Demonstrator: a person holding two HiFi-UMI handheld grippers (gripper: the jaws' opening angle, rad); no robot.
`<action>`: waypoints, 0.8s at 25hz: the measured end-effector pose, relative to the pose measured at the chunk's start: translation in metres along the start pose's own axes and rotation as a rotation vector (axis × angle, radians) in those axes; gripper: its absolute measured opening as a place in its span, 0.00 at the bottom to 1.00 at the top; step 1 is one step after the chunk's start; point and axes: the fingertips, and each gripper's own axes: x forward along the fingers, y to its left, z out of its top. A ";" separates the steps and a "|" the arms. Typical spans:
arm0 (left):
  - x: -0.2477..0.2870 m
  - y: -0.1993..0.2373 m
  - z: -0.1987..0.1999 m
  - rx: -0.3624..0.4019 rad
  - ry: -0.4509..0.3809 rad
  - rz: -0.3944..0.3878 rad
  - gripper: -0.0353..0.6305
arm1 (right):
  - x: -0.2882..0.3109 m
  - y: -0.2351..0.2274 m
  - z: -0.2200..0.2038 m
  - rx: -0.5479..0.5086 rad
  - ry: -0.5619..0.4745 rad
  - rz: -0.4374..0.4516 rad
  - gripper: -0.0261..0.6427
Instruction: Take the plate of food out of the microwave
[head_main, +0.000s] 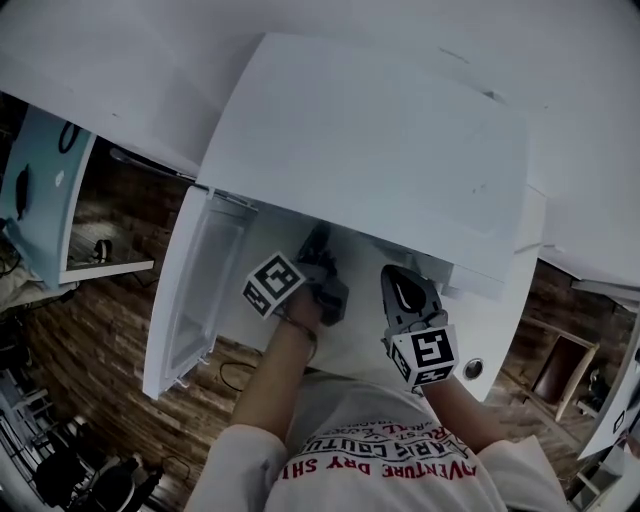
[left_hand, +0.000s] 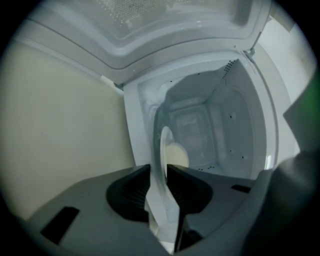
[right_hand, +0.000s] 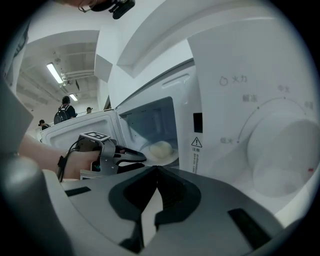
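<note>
- Left gripper (left_hand: 159, 169) straddling the rim of the white round plate (left_hand: 161, 205) at the open white microwave's (left_hand: 200, 125) front edge, jaws parted, not clamping.
- Right gripper (right_hand: 156, 168) hovering outside, jaws pressed together, holding nothing.

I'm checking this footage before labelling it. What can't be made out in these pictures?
The plate and food: hidden in the head view beneath the microwave top.
What the food is: left gripper view, half behind the edge-on plate; right gripper view, too small.
The plate's right side: right gripper view, cut off by the control panel.
</note>
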 end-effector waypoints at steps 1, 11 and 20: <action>0.000 0.000 0.000 0.005 0.007 0.008 0.21 | 0.000 -0.001 0.000 0.001 0.000 -0.002 0.06; -0.006 -0.007 0.002 -0.038 0.013 -0.019 0.10 | -0.004 0.004 0.000 0.006 -0.002 -0.009 0.06; -0.028 -0.019 0.002 0.002 0.007 -0.081 0.08 | -0.014 0.012 -0.005 0.007 -0.006 -0.015 0.05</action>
